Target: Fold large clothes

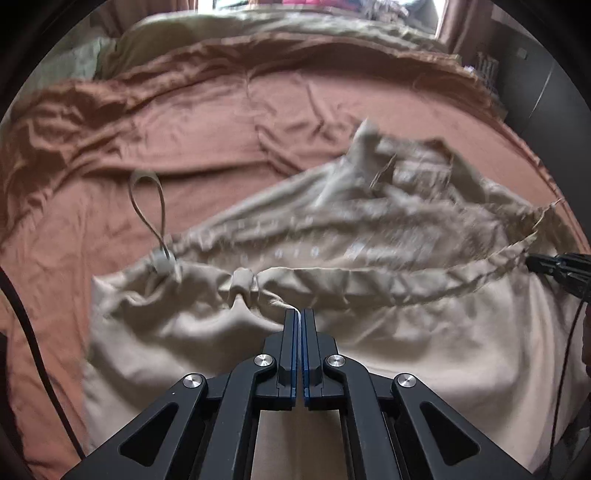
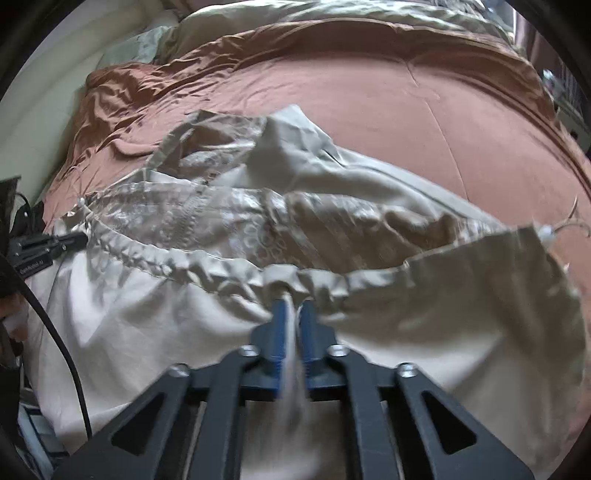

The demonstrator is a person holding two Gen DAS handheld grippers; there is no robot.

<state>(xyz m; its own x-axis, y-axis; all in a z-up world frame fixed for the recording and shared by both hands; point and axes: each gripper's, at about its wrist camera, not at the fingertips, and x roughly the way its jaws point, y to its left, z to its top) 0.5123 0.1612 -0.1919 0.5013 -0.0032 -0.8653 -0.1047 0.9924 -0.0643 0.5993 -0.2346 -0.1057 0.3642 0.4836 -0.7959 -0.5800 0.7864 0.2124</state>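
Note:
A large beige garment (image 1: 406, 350) with a gathered drawstring edge lies crumpled on the rust-brown bed cover (image 1: 184, 129). My left gripper (image 1: 300, 314) is shut on a fold of that gathered edge, with pale cloth pinched between the blue pads. My right gripper (image 2: 293, 306) is shut on the same gathered edge of the garment (image 2: 147, 314), and cloth runs down between its pads. Each gripper shows in the other's view: the right gripper (image 1: 532, 263) at the edge's right end, the left gripper (image 2: 83, 238) at its left end. A drawstring loop with a toggle (image 1: 162, 264) lies to the left.
The bed cover (image 2: 406, 129) stretches away behind the garment. An olive quilt and pillows (image 1: 258, 26) are piled at the far side. A black cable (image 1: 37, 350) hangs at the left, and another cable (image 2: 62, 350) shows in the right wrist view. Dark furniture (image 1: 535, 92) stands at the right.

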